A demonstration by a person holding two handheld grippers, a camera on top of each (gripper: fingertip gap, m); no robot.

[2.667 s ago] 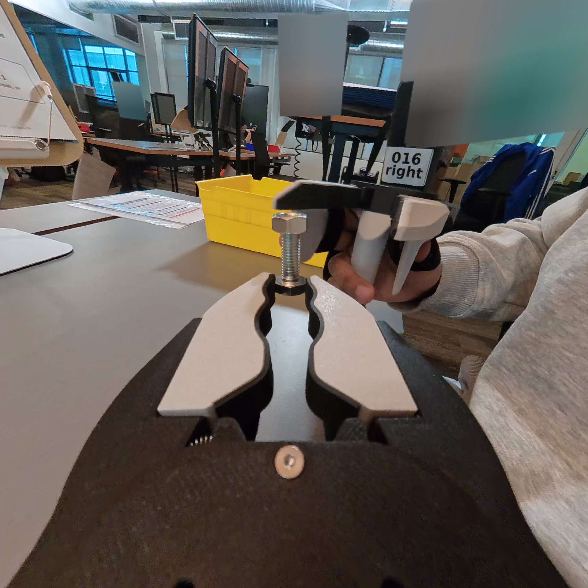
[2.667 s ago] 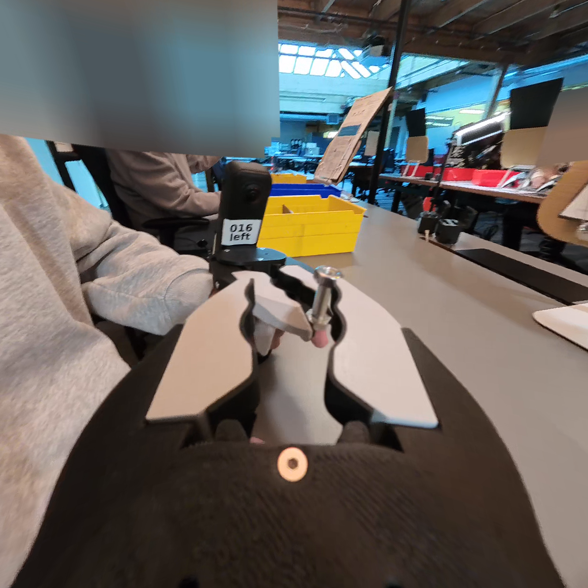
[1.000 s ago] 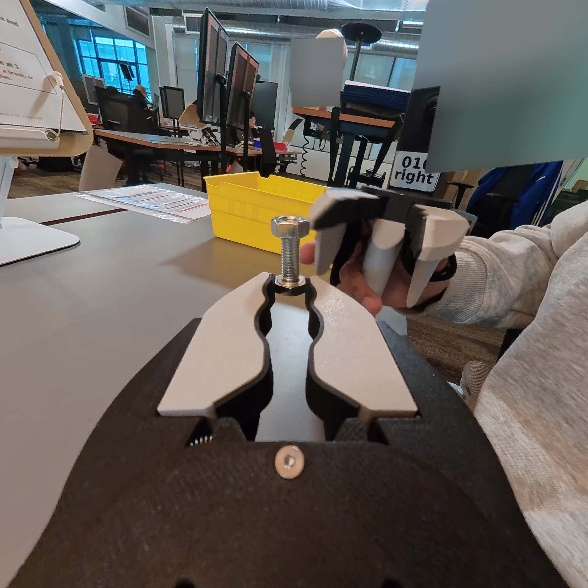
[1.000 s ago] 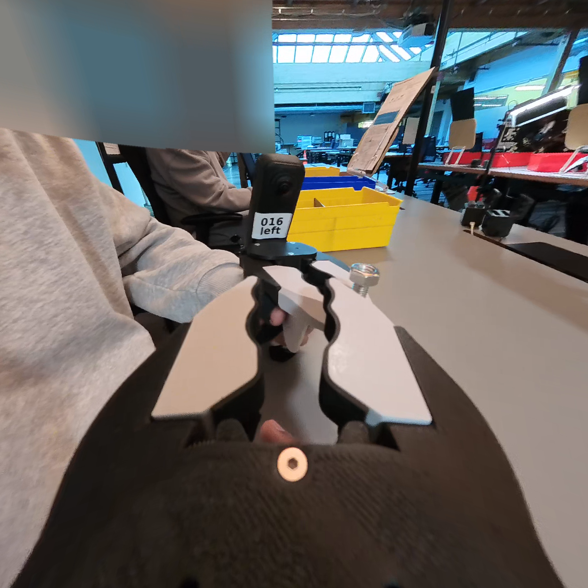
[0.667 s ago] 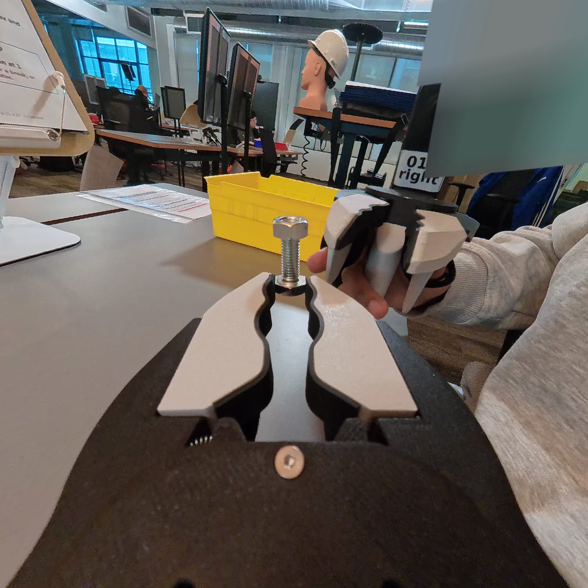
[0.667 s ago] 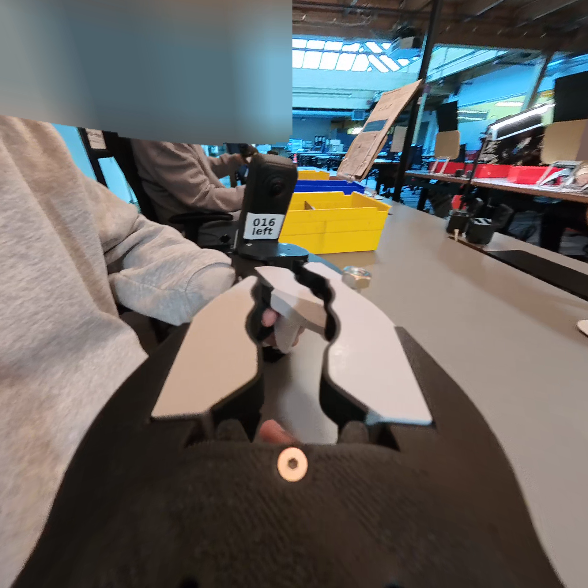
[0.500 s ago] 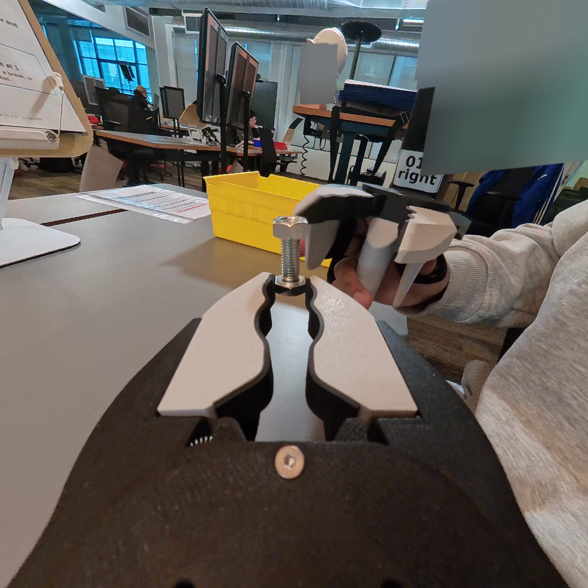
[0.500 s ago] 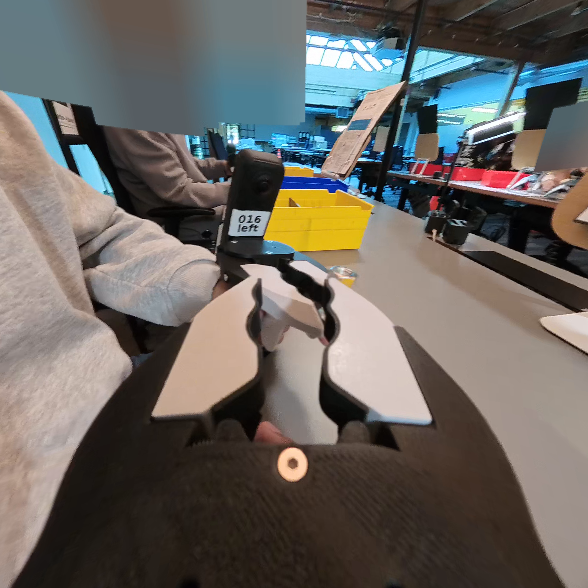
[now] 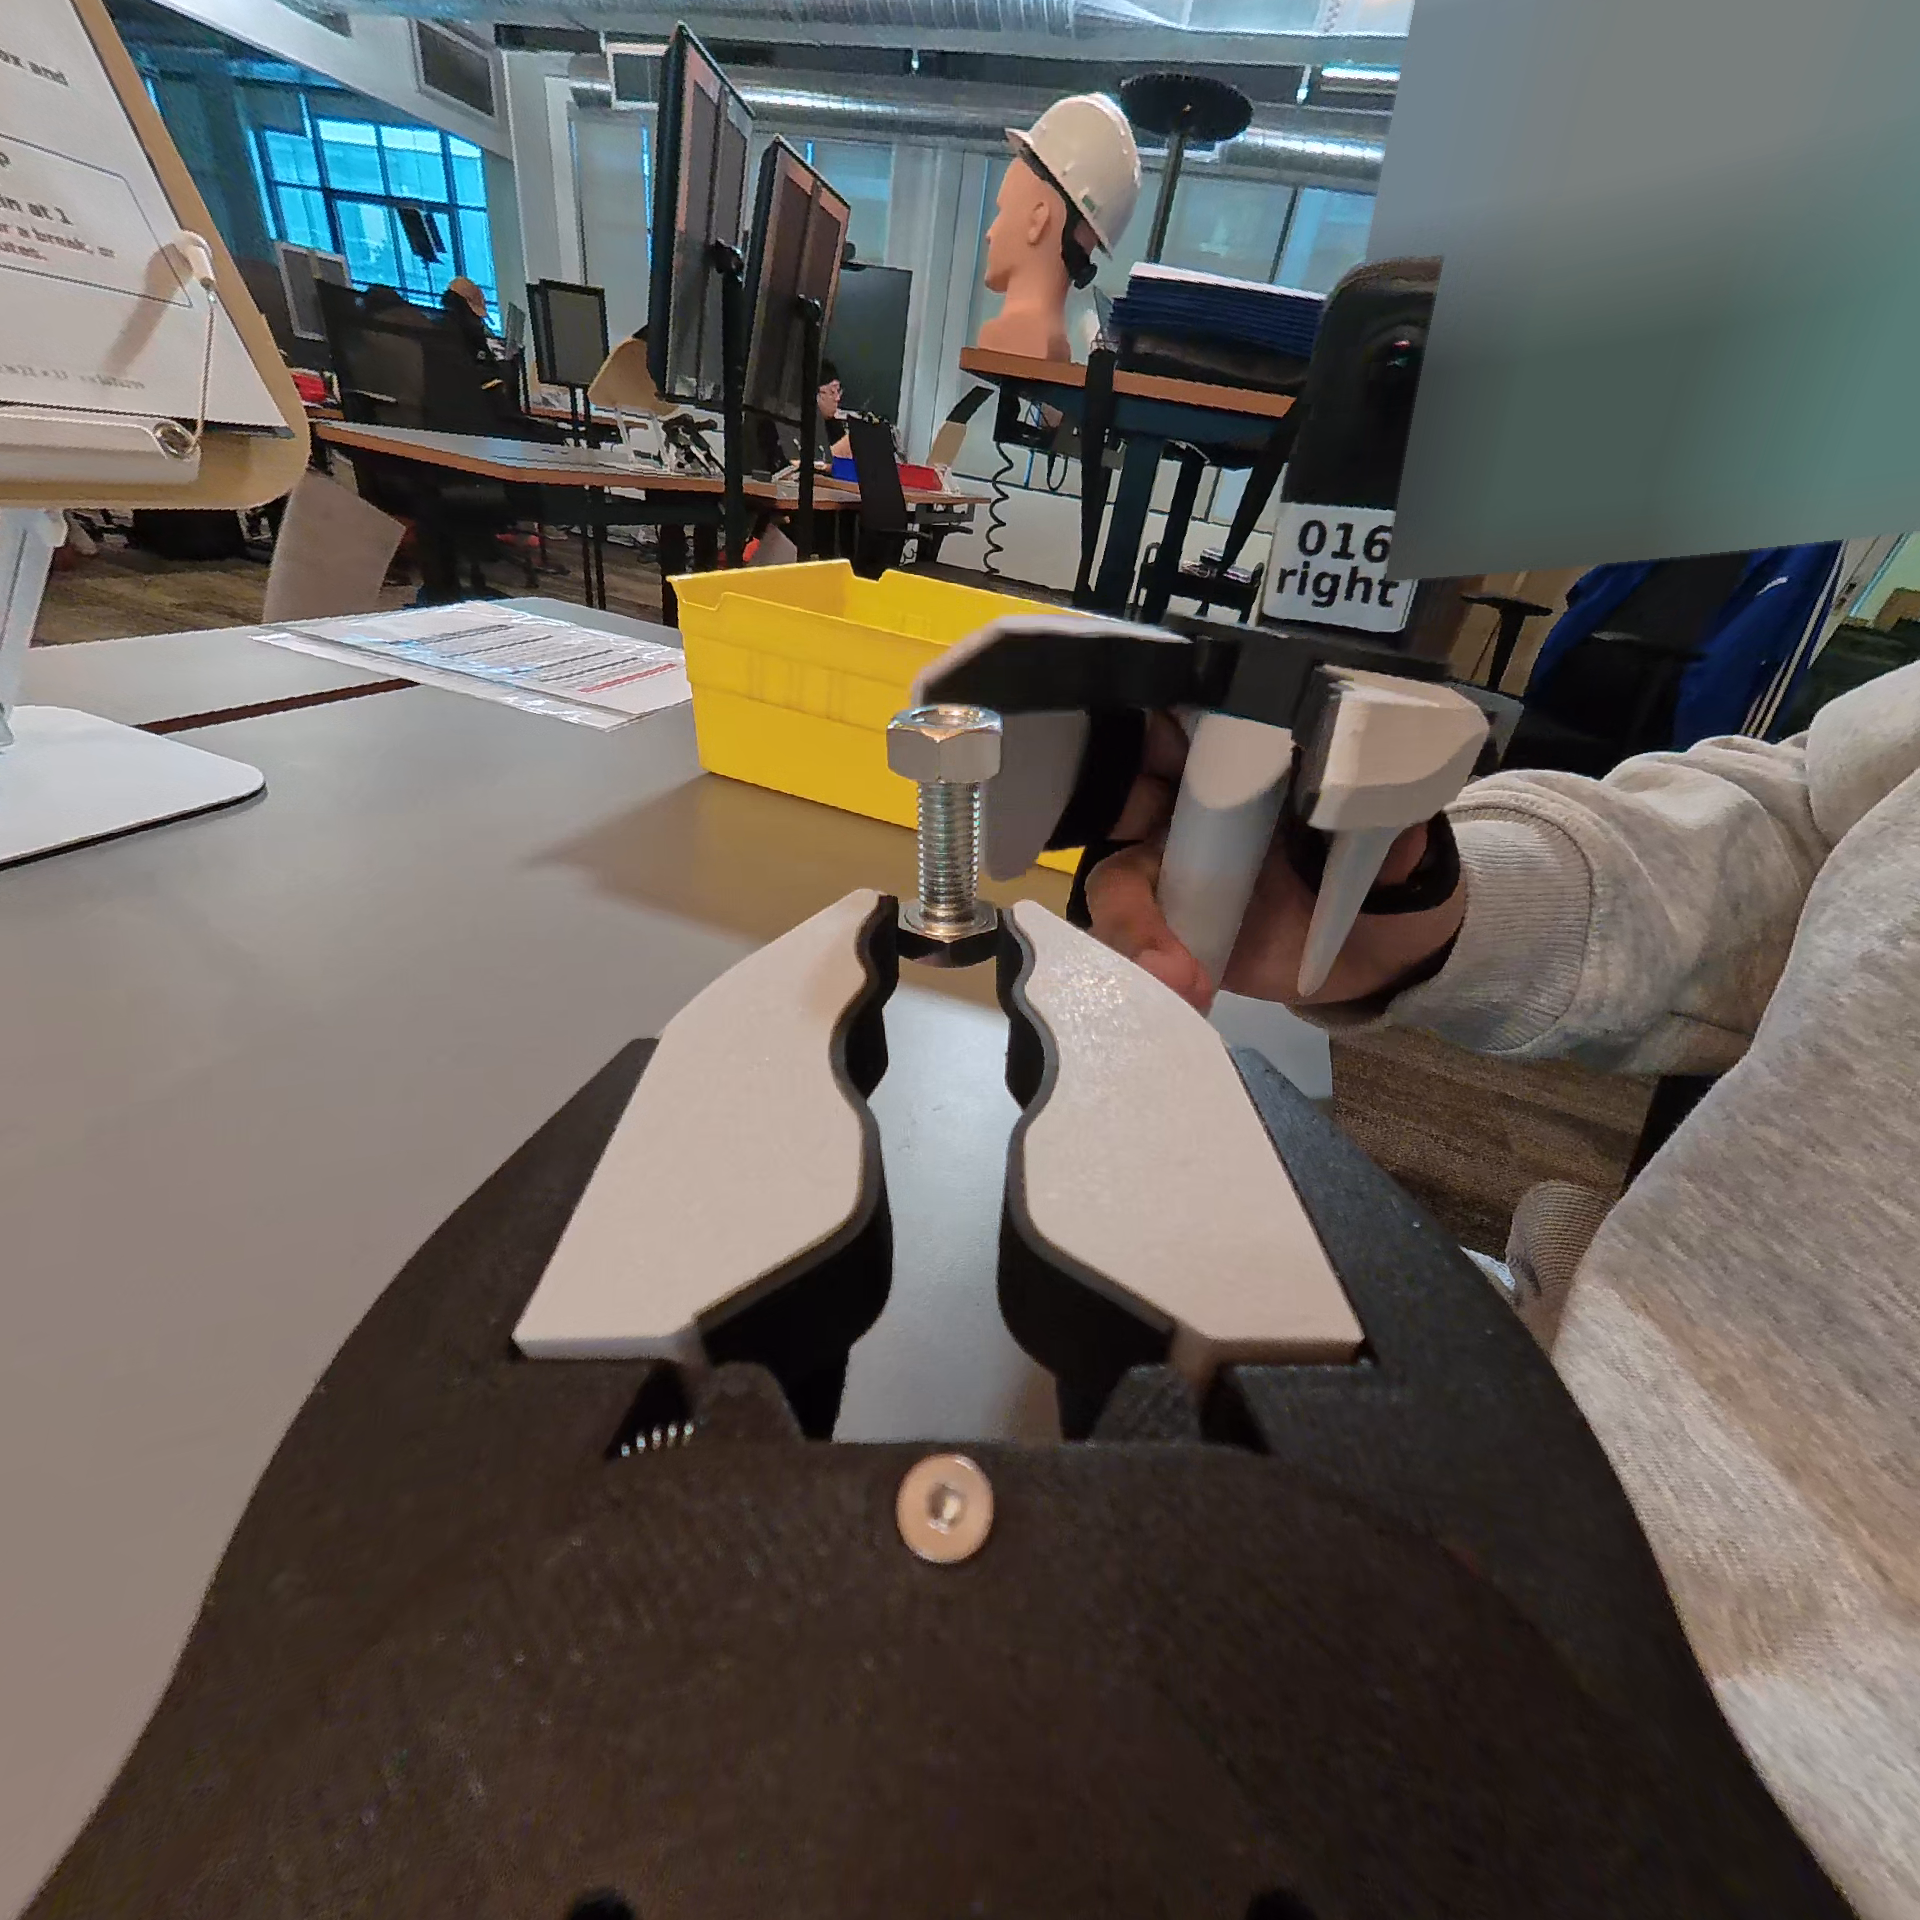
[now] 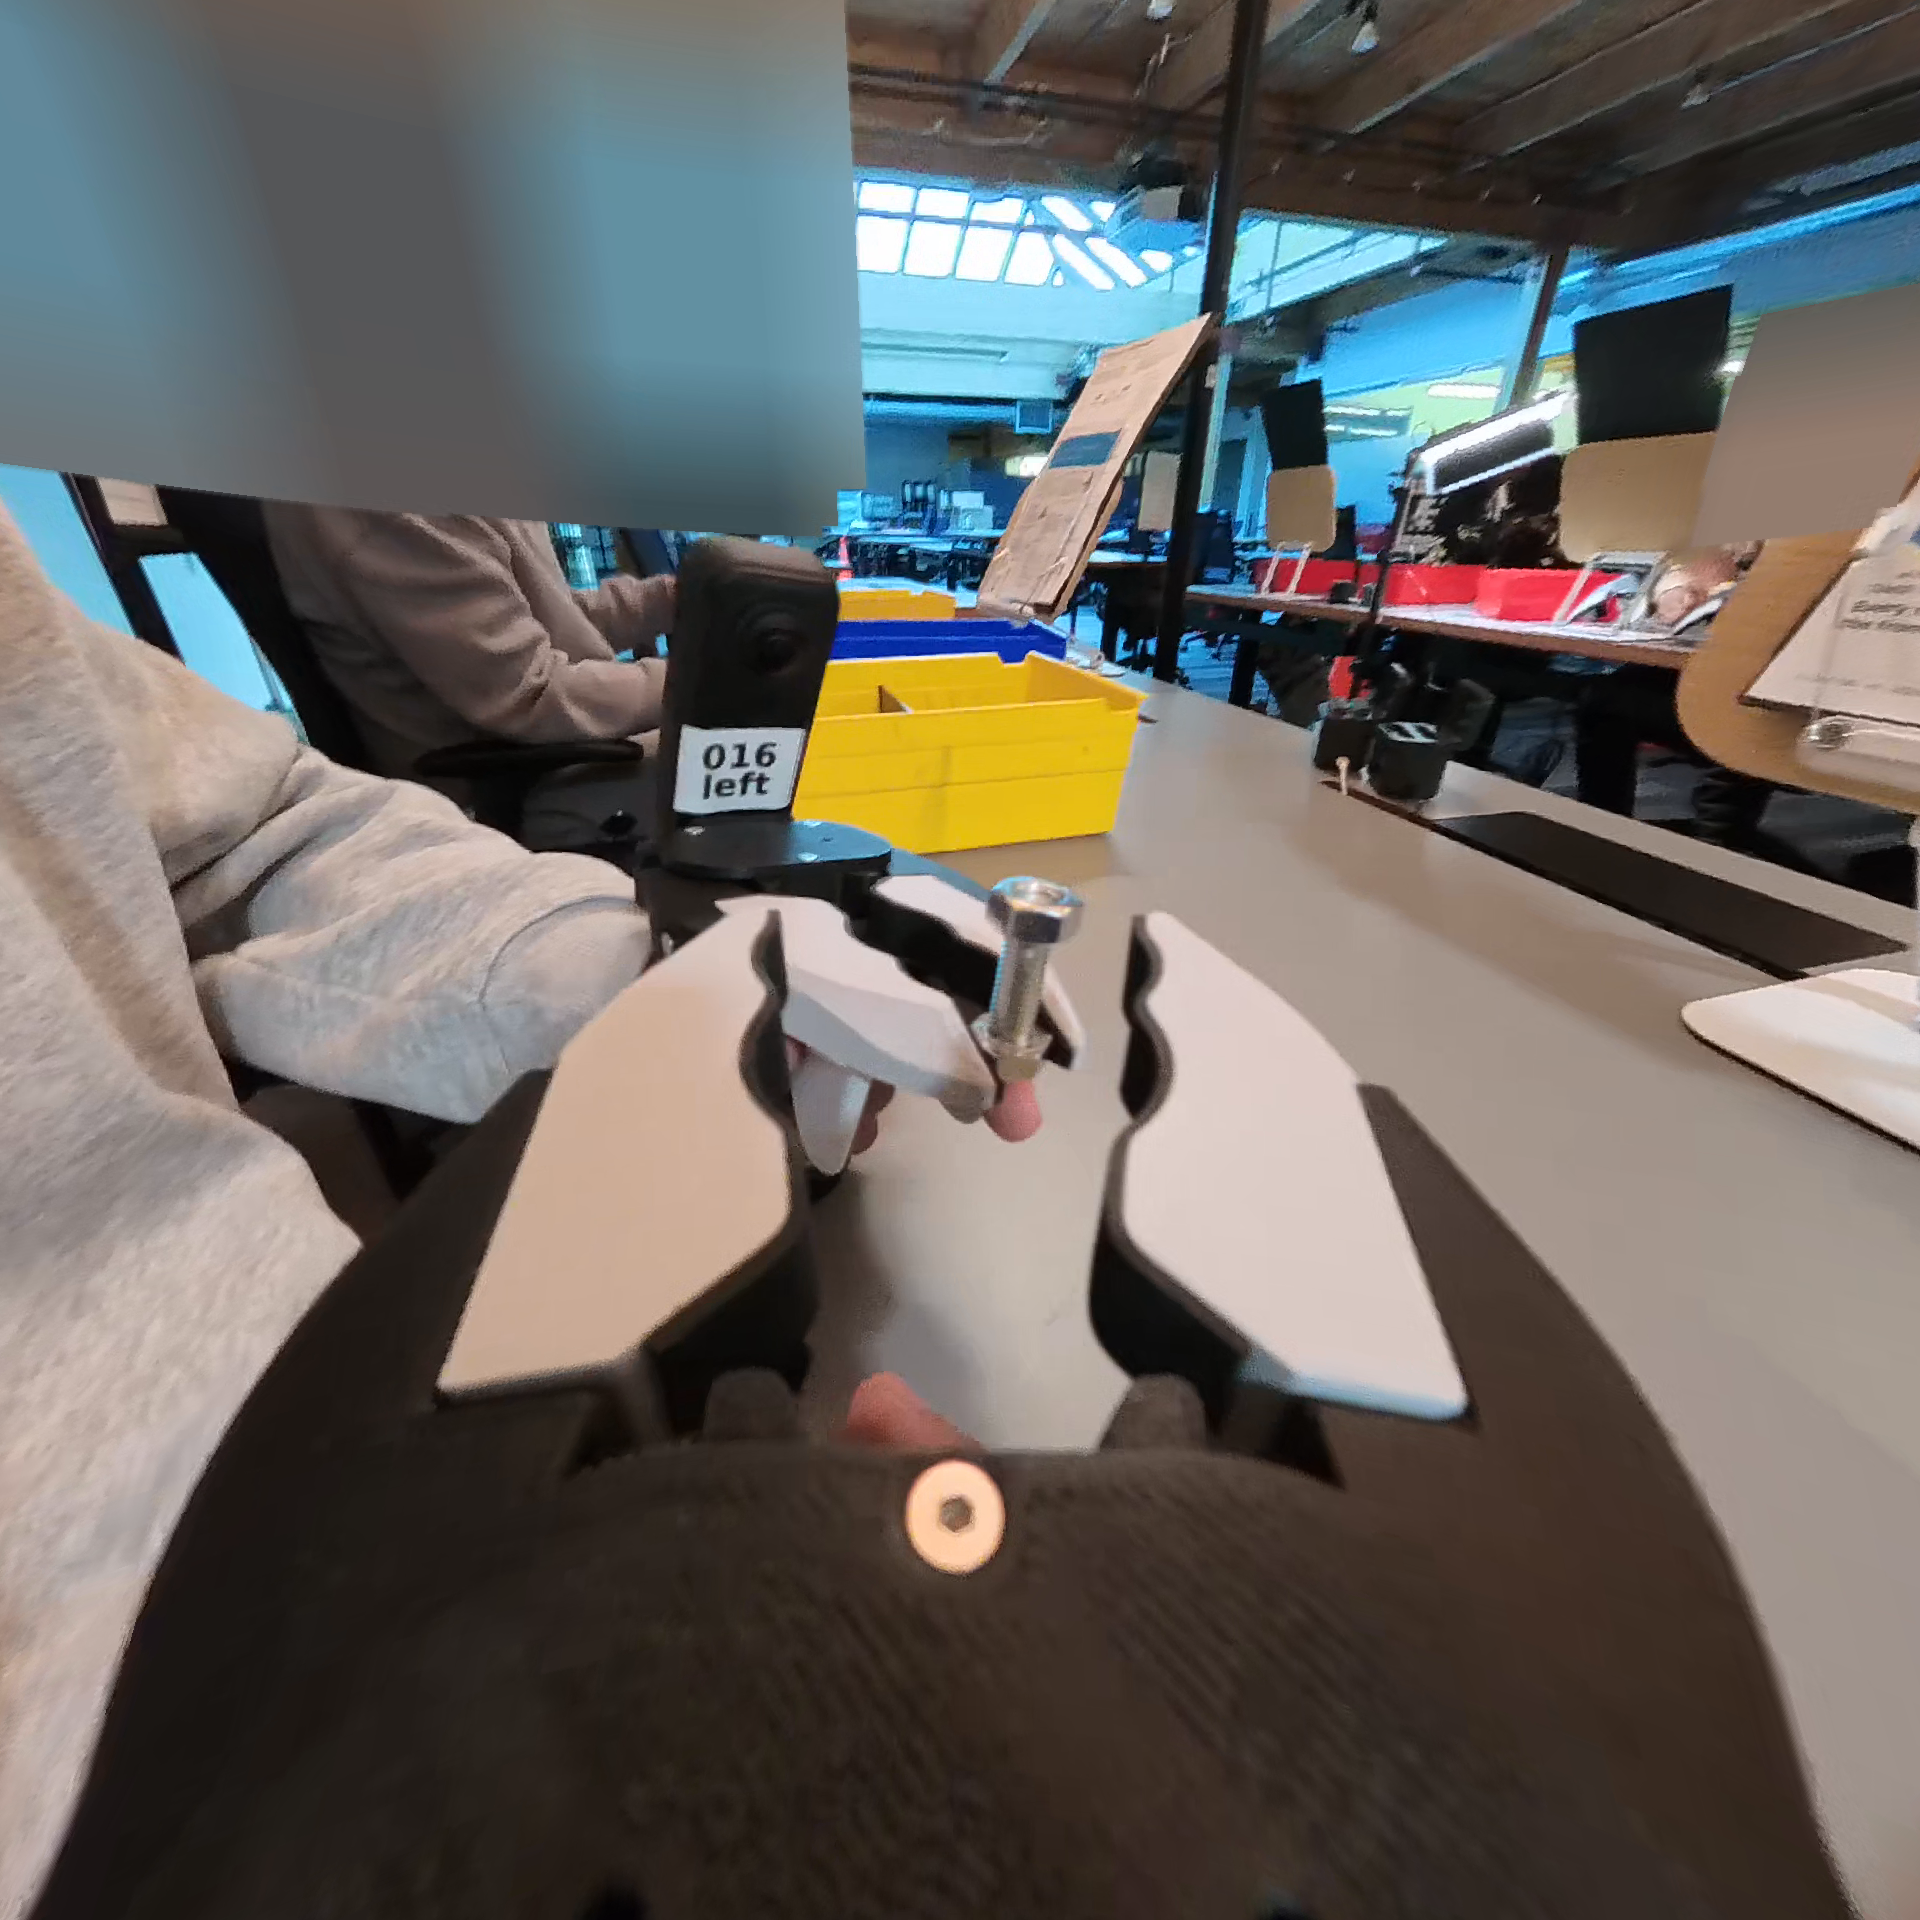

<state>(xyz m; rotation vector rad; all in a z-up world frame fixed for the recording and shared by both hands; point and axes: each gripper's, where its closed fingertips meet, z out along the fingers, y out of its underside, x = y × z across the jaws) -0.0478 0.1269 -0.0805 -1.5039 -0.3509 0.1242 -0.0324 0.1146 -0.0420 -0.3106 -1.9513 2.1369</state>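
Printed labels and sheets, wording not repeated here

A small white label with black print [image 9: 1340, 569] sits on the black upright camera [image 9: 1366, 384] in the left wrist view, and a like label [image 10: 736, 769] on the black camera [image 10: 753, 644] in the right wrist view. Printed white sheets stand on wooden easels [image 9: 83, 239] [image 10: 1870, 634]. A laminated sheet [image 9: 488, 660] lies on the grey table [image 9: 312, 935].

Yellow bin [image 9: 821, 681] on grey table [image 9: 312, 987]; laminated sheet [image 9: 488, 655] beside it; mannequin head, white helmet [image 9: 1075, 171] behind.
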